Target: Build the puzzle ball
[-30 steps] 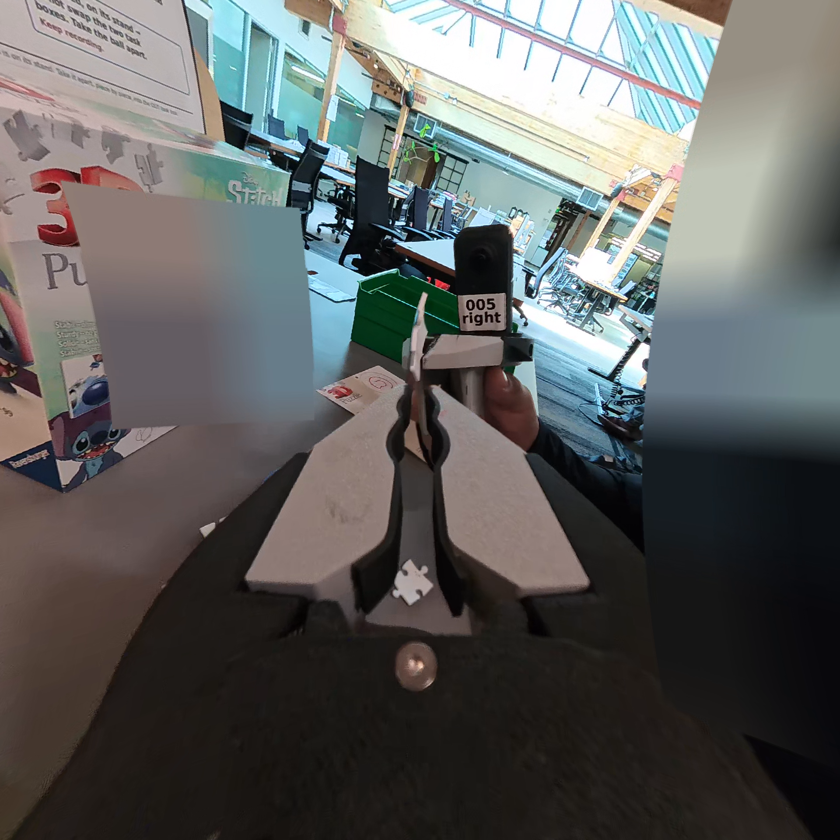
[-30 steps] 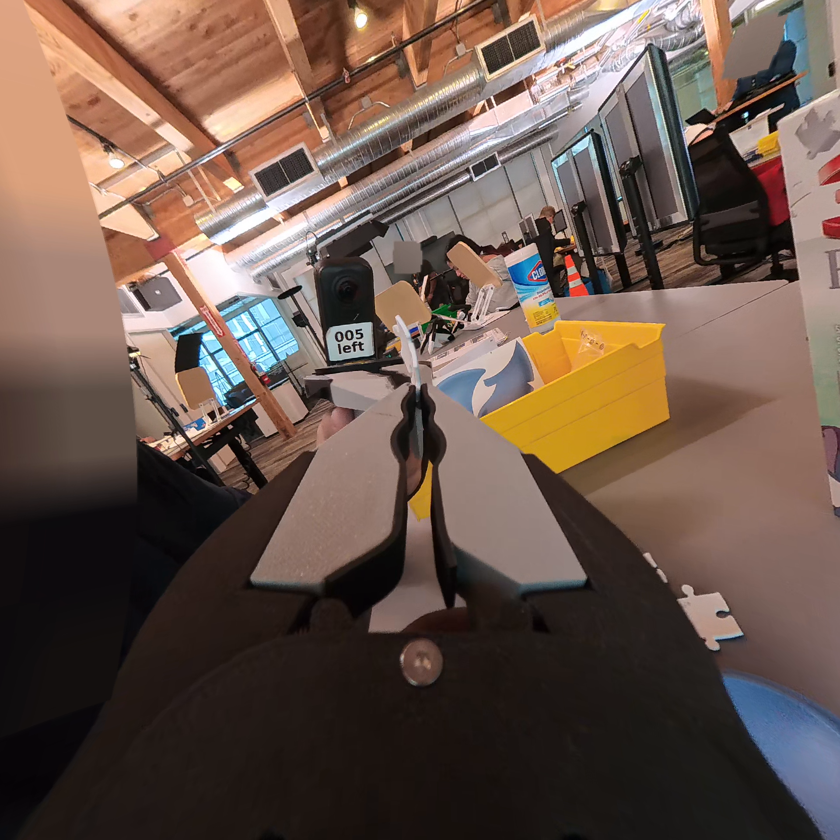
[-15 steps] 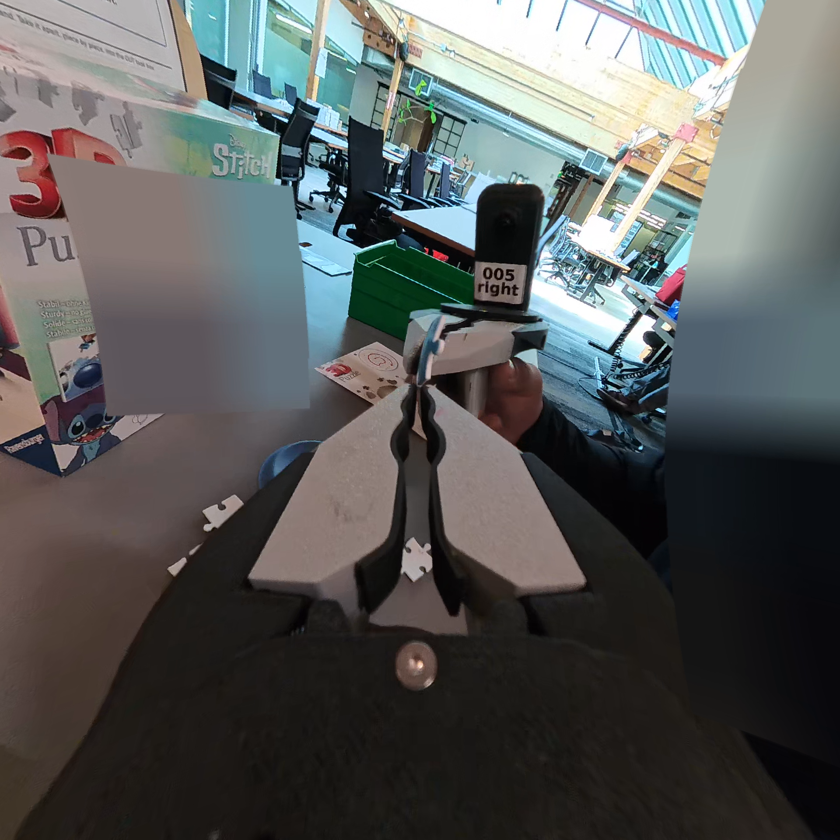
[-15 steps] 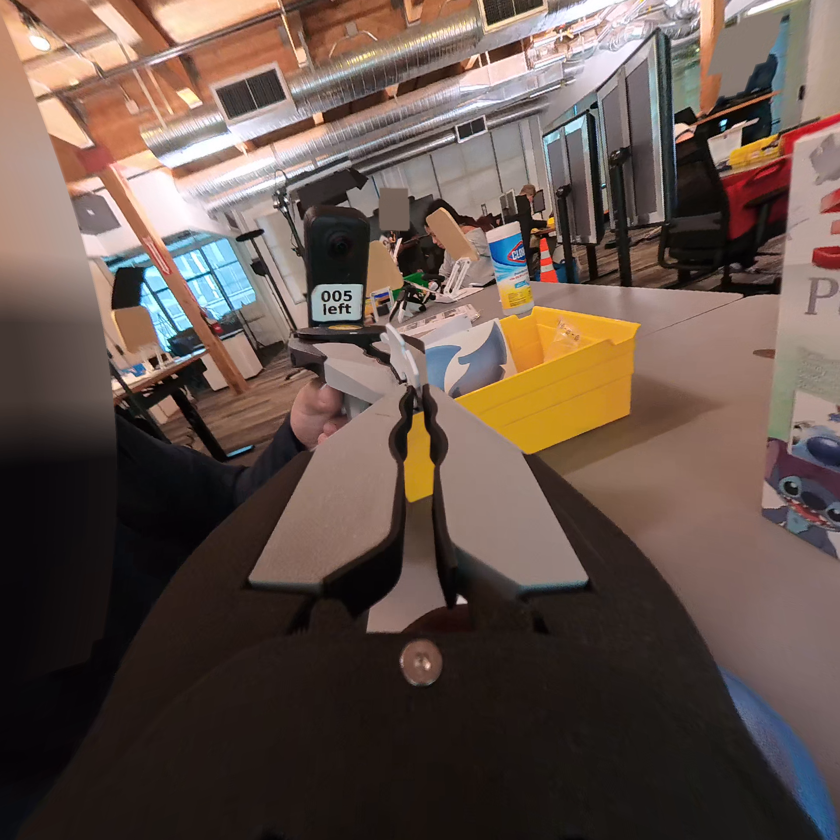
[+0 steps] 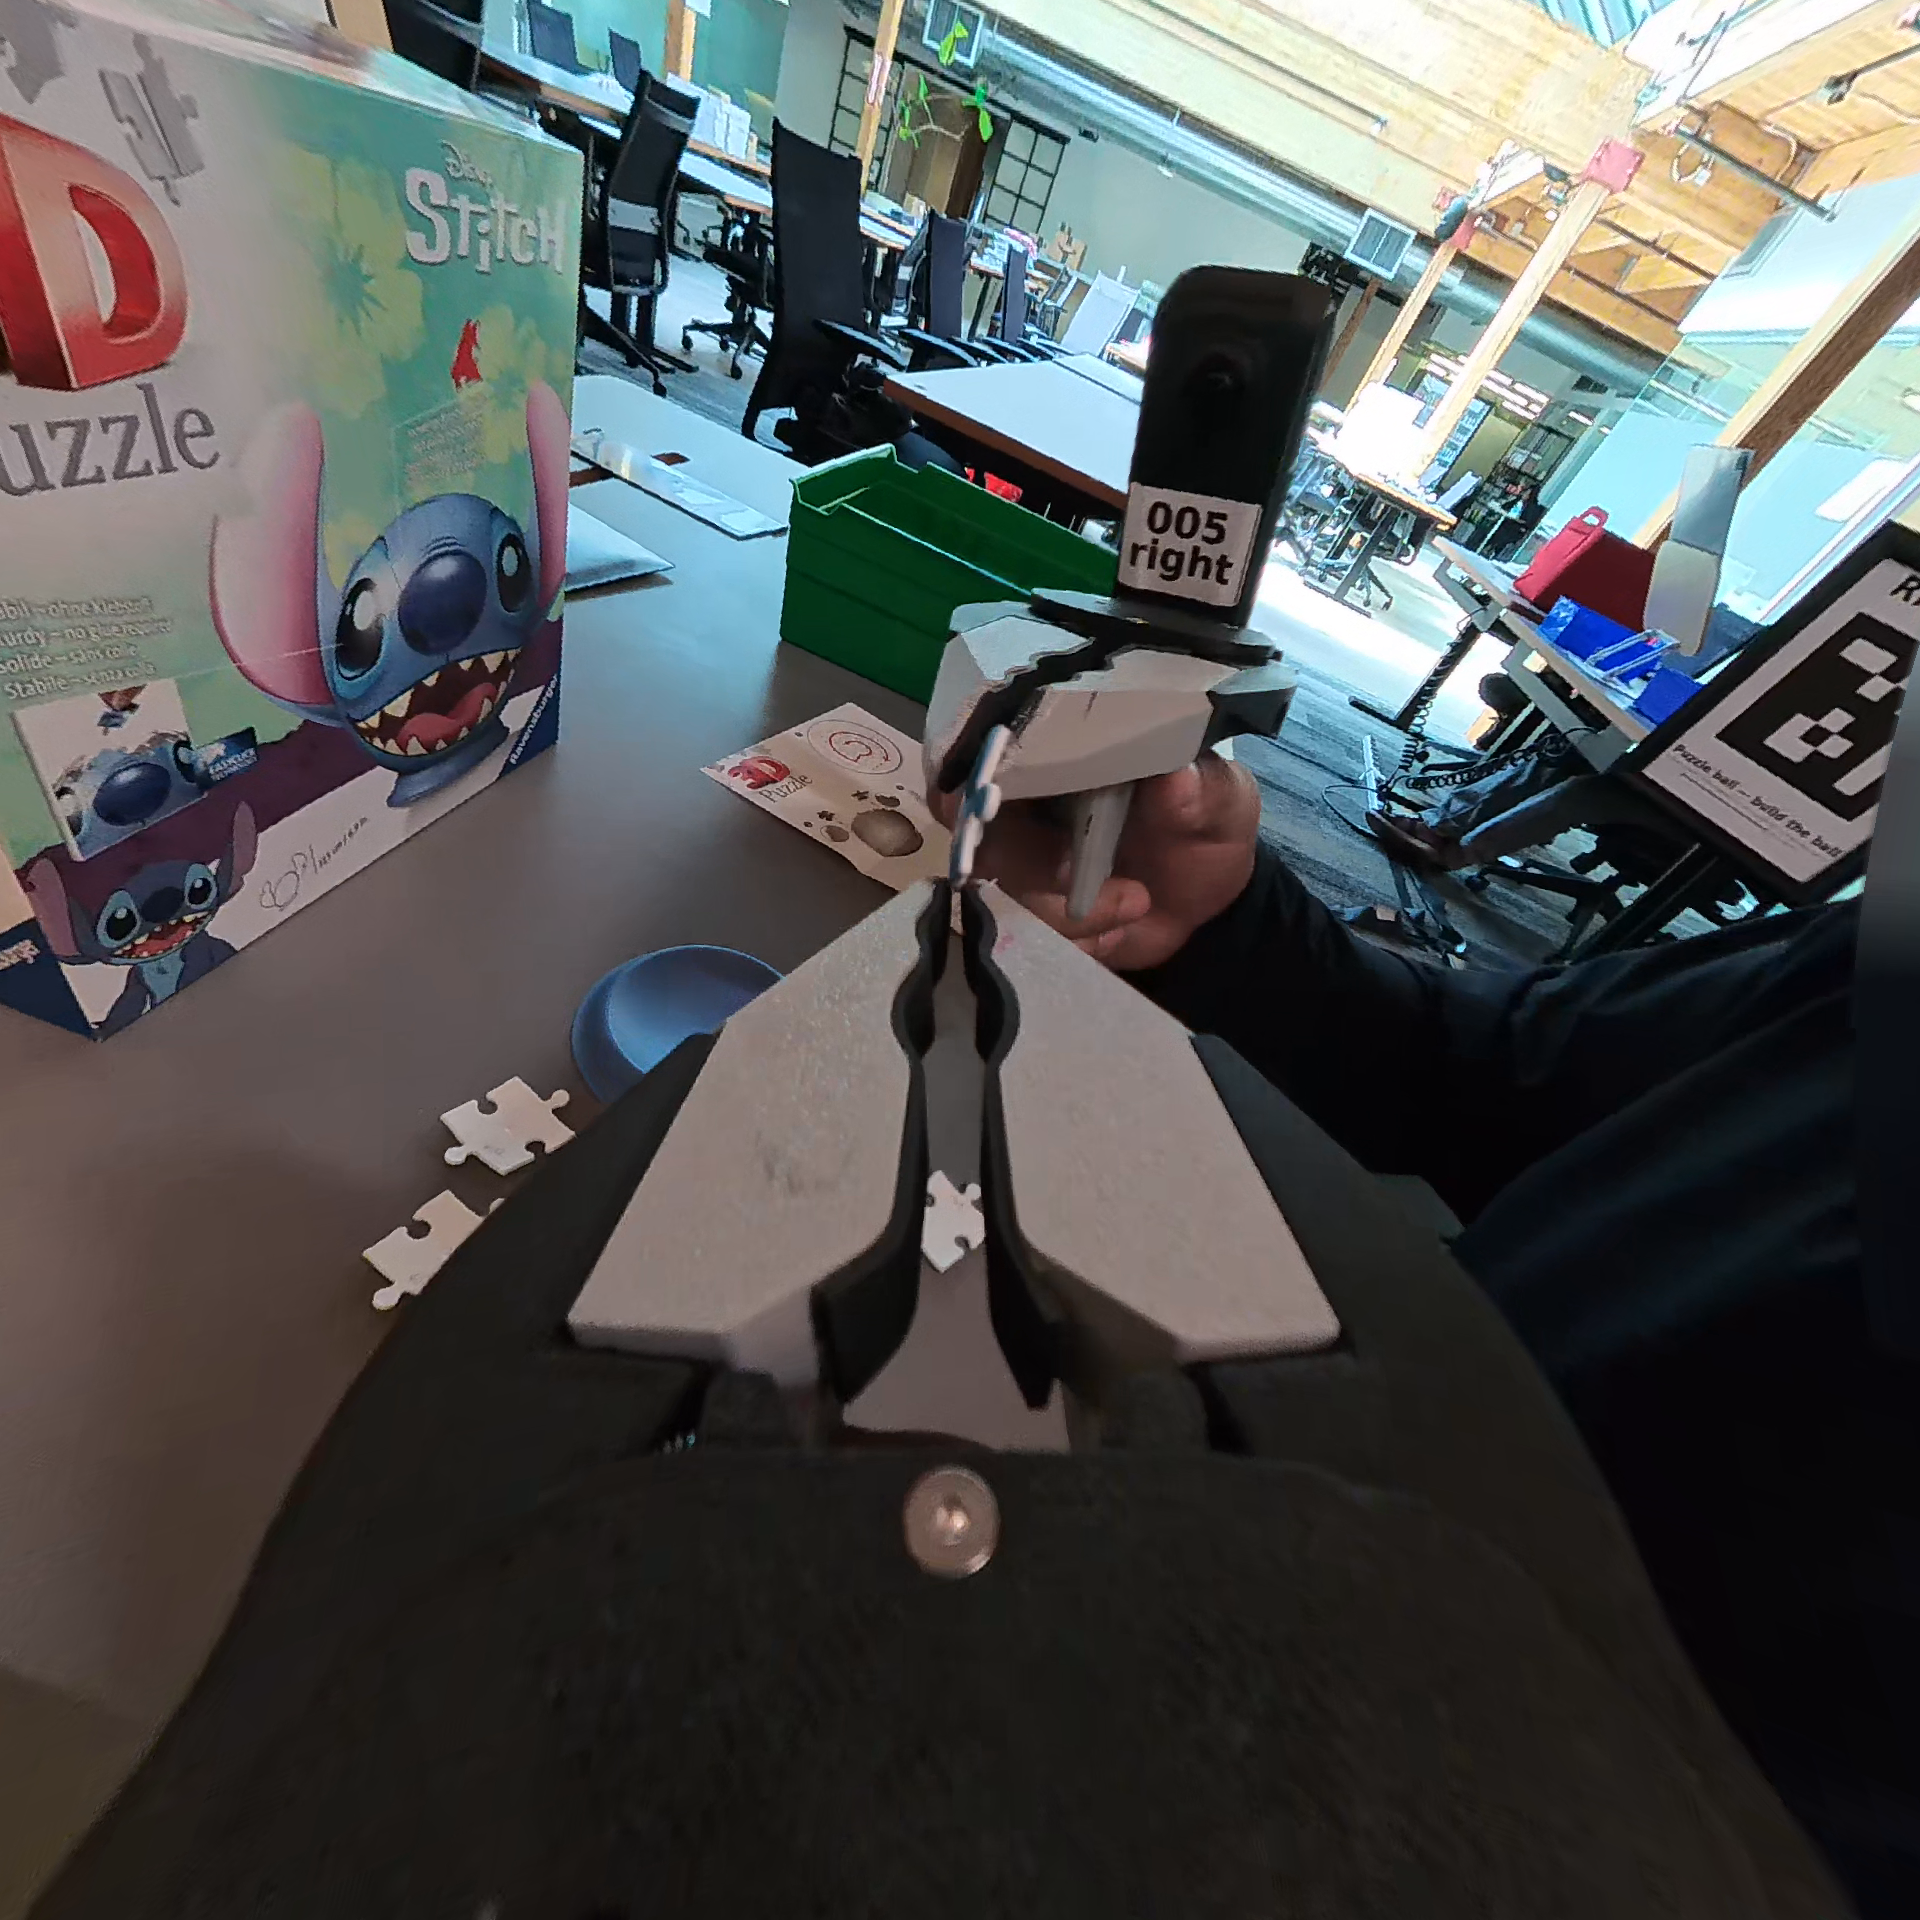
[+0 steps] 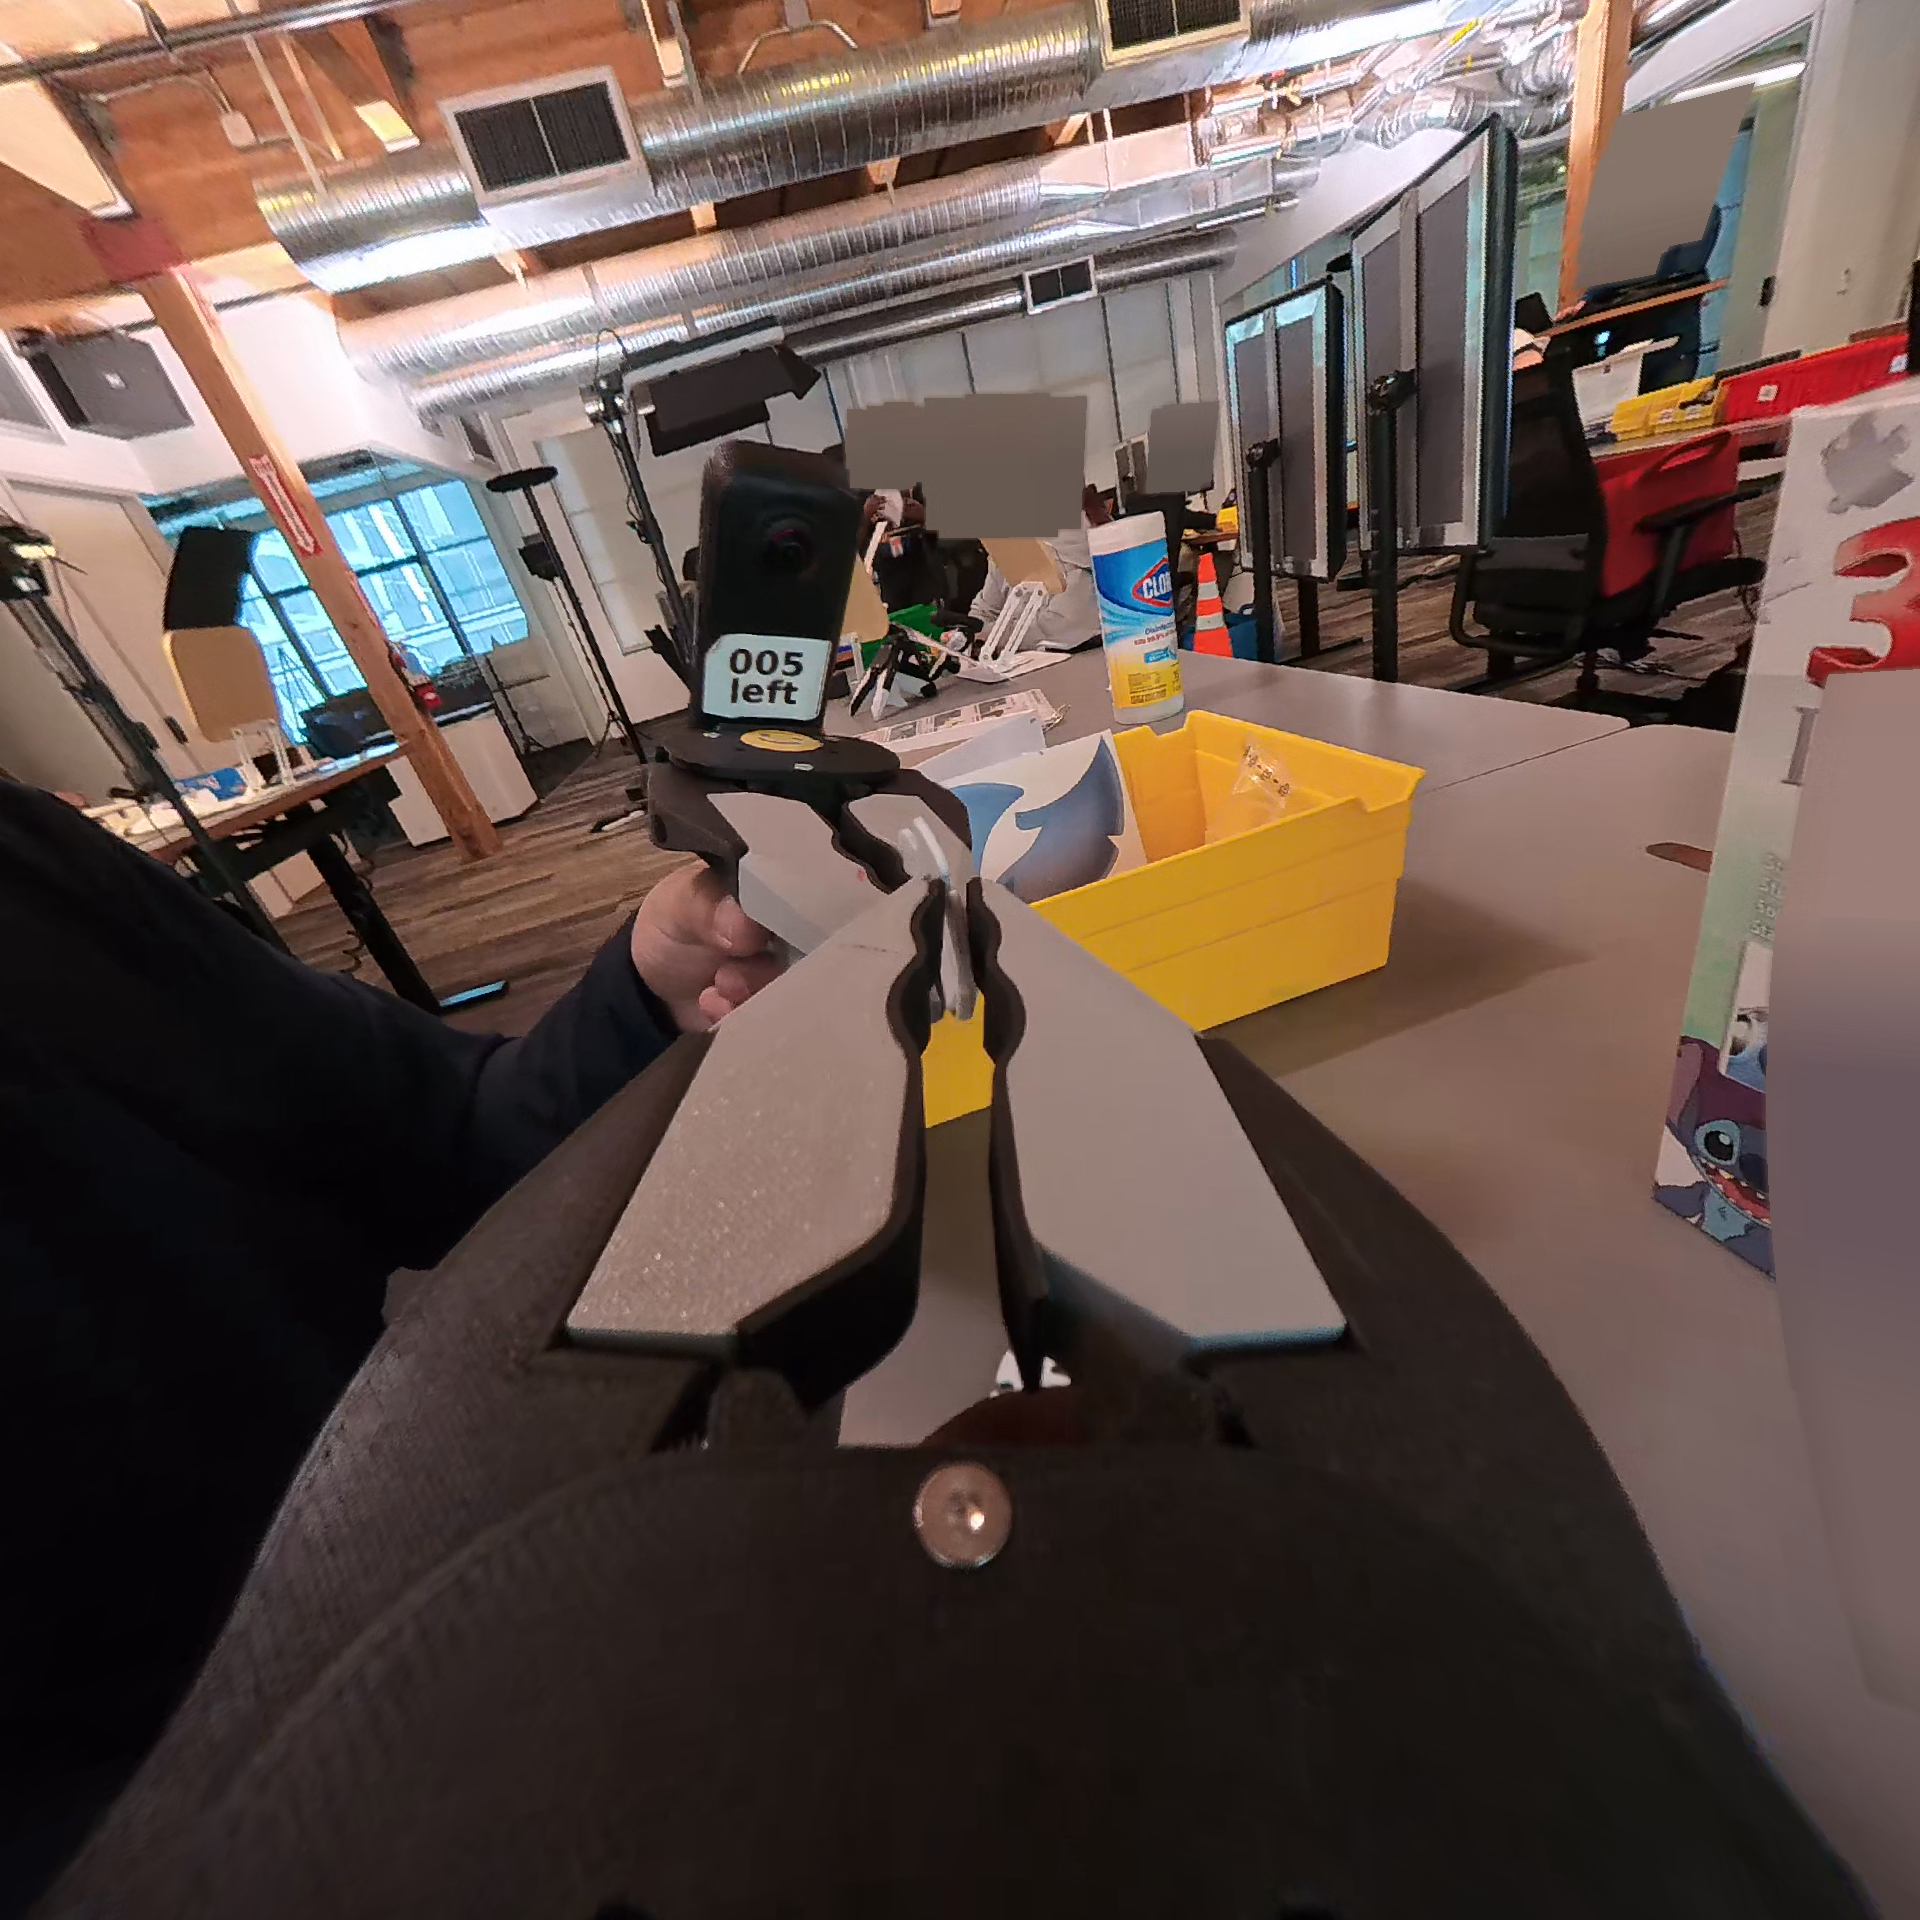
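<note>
Blue-and-white, a puzzle piece (image 5: pixel 977 795) hung pinched in the right gripper (image 5: pixel 961 769), its lower edge meeting the tips of the left gripper (image 5: pixel 956 904). In the right wrist view the right gripper (image 6: pixel 951 935) was clenched on a thin pale piece (image 6: pixel 954 961). The left gripper (image 6: pixel 896 842) facing it carried a second piece (image 6: pixel 923 847), though whether the two had locked together was hard to tell edge-on. The left one's fingers were drawn nearly together, seemingly around that piece.

Judged from this, the ball was barely begun: at most two pieces were being joined in mid-air, and no curved shell showed anywhere. Loose white pieces (image 5: pixel 506 1124) lay face down on the grey table (image 5: pixel 312 1039), another (image 5: pixel 951 1218) showing through the gap between the fingers, so nearly all the work remained.

Close by sat a blue dish (image 5: pixel 665 1003), the puzzle box (image 5: pixel 281 488), a leaflet (image 5: pixel 831 779), a green bin (image 5: pixel 914 577), and a yellow bin (image 6: pixel 1247 894). Nothing blocked the join itself; the scattered pieces and dish crowded the space beneath.
</note>
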